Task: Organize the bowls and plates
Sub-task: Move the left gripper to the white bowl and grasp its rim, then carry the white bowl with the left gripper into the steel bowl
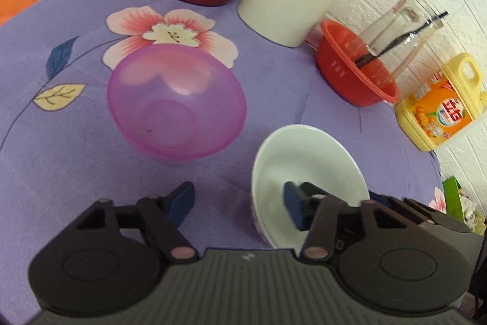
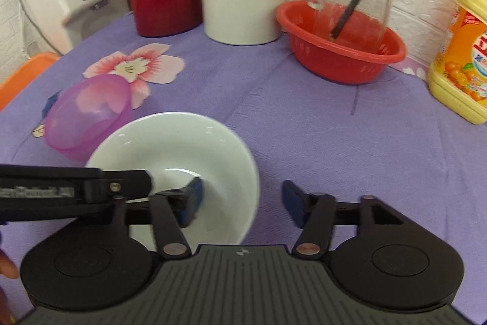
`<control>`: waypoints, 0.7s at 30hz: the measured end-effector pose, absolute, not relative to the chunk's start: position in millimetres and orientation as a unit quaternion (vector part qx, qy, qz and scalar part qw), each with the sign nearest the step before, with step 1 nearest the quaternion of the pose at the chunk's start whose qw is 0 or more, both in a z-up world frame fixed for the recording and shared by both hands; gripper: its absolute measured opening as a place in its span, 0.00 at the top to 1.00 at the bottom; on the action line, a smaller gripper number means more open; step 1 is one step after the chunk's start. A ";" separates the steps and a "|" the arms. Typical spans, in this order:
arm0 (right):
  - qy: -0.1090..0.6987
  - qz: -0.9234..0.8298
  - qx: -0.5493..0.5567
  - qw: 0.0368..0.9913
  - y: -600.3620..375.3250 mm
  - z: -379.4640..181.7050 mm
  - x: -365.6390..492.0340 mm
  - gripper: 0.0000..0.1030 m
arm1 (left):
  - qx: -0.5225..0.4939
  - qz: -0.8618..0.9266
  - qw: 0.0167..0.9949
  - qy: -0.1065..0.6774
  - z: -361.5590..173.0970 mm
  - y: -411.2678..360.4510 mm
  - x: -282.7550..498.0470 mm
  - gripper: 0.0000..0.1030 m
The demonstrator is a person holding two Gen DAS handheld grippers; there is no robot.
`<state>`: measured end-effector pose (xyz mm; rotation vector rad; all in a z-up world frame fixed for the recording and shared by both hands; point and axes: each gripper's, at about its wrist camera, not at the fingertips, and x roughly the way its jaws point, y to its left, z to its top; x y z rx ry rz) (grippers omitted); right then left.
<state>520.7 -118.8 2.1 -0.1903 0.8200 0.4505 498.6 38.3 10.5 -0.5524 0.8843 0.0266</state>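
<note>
White and glossy, the bowl (image 2: pixel 173 172) sits low and centre on the worktop (image 2: pixel 334 142), both hand-held grippers (image 1: pixel 240 203) (image 2: pixel 243 203) wide open astride its rim; close squarely before lifting toward the purple bowl (image 1: pixel 176 105).

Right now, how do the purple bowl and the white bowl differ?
The purple bowl is see-through plastic; the white bowl is opaque, seemingly ceramic. The purple bowl stands apart from both grippers; the left gripper and right gripper each straddle the white bowl's rim, jaws open. Both sit upright and empty on the tablecloth.
</note>
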 end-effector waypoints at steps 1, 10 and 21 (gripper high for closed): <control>0.396 0.223 -0.092 0.886 -115.9 2.1 518.1 0.36 | -0.273 0.000 0.863 0.426 10.1 38.5 498.1 0.68; 0.403 0.215 -0.088 0.885 -130.0 19.5 480.5 0.55 | -0.254 -0.059 0.863 0.432 29.2 18.6 469.9 0.84; 0.372 0.176 -0.099 0.906 -171.6 53.9 382.8 0.54 | -0.226 -0.123 0.874 0.413 64.8 -27.5 375.7 0.84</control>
